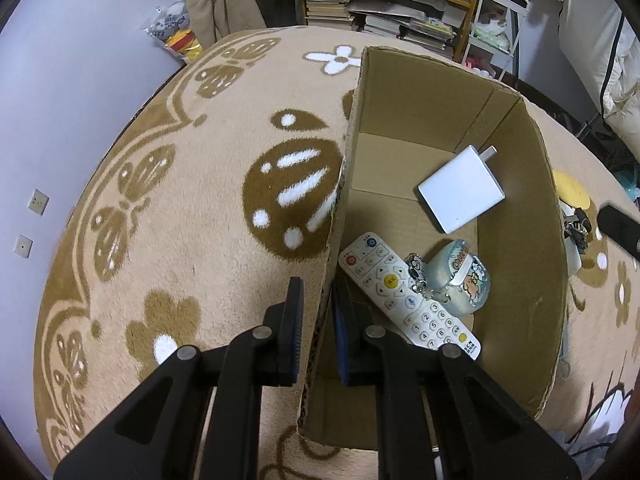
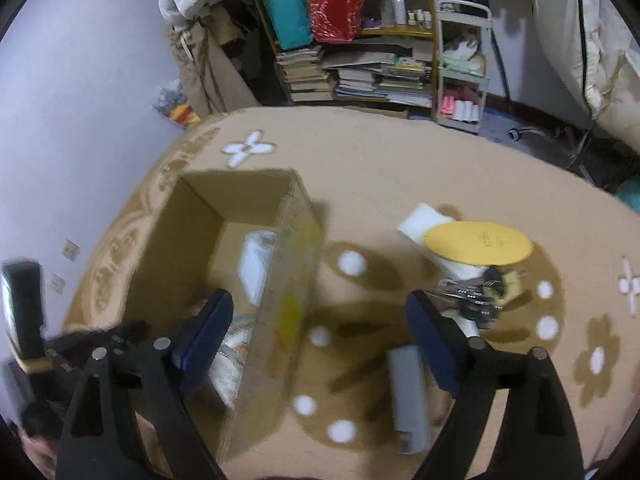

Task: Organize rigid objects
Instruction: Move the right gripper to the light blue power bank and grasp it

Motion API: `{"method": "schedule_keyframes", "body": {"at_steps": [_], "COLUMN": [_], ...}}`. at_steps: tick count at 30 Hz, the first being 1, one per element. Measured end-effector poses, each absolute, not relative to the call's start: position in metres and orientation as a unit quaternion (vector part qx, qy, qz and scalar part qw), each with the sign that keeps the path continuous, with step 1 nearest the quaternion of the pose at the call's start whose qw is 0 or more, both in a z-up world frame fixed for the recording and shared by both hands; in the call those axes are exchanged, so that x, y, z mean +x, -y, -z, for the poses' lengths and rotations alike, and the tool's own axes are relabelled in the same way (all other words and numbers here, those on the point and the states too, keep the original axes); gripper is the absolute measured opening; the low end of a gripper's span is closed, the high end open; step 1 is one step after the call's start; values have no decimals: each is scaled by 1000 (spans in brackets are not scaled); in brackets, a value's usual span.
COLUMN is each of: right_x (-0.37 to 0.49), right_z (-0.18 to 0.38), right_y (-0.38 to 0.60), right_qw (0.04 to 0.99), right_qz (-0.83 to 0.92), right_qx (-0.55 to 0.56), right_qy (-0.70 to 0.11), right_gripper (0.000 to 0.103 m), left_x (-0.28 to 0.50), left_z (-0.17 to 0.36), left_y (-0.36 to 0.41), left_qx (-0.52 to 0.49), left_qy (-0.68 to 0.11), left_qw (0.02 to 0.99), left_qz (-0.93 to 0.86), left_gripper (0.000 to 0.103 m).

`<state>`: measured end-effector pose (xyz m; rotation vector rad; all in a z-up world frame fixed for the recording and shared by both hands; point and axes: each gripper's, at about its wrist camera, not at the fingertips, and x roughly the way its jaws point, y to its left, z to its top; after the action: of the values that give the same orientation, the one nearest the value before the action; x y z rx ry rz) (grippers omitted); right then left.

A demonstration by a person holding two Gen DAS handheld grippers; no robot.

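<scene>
An open cardboard box (image 1: 520, 200) stands on the patterned carpet. Inside it lie a white remote (image 1: 400, 292), a flat white charger (image 1: 460, 192) and a round pale-blue case (image 1: 460, 276) with a cartoon print and a key ring. My left gripper (image 1: 318, 300) is shut on the box's left wall, one finger outside and one inside. In the right wrist view the box (image 2: 192, 232) sits at the left. My right gripper (image 2: 318, 304) hangs open and wide above the box's right wall and the carpet, gripping nothing.
To the right of the box on the carpet lie a yellow disc (image 2: 478, 246) on a white block (image 2: 420, 220), a bunch of keys (image 2: 472, 296) and a grey rectangular object (image 2: 408, 392). Shelves stacked with books (image 2: 360, 76) stand beyond the carpet's far edge.
</scene>
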<state>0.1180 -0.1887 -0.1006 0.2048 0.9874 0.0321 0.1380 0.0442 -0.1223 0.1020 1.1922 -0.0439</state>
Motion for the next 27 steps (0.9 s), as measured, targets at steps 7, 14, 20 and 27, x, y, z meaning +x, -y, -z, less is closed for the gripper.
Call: {"method": "schedule_keyframes", "body": {"at_steps": [7, 14, 20, 27], "right_x": [99, 89, 84, 86], "right_z": [124, 156, 168, 193], "right_y": [215, 224, 224, 224], "right_qw": [863, 849, 854, 834], "right_qz": [12, 33, 71, 65], "right_qx": [101, 95, 66, 59], "right_qy": [-496, -519, -512, -544], "right_gripper": [93, 93, 81, 67], "left_x": [138, 136, 135, 134], "left_z": [122, 124, 125, 125], "left_y": [-44, -48, -46, -44], "left_qx": [49, 45, 55, 57], "left_qy": [-561, -566, -564, -564], "left_qw": [826, 823, 824, 824], "left_qz": [20, 21, 20, 20], "left_gripper": [14, 14, 15, 15]}}
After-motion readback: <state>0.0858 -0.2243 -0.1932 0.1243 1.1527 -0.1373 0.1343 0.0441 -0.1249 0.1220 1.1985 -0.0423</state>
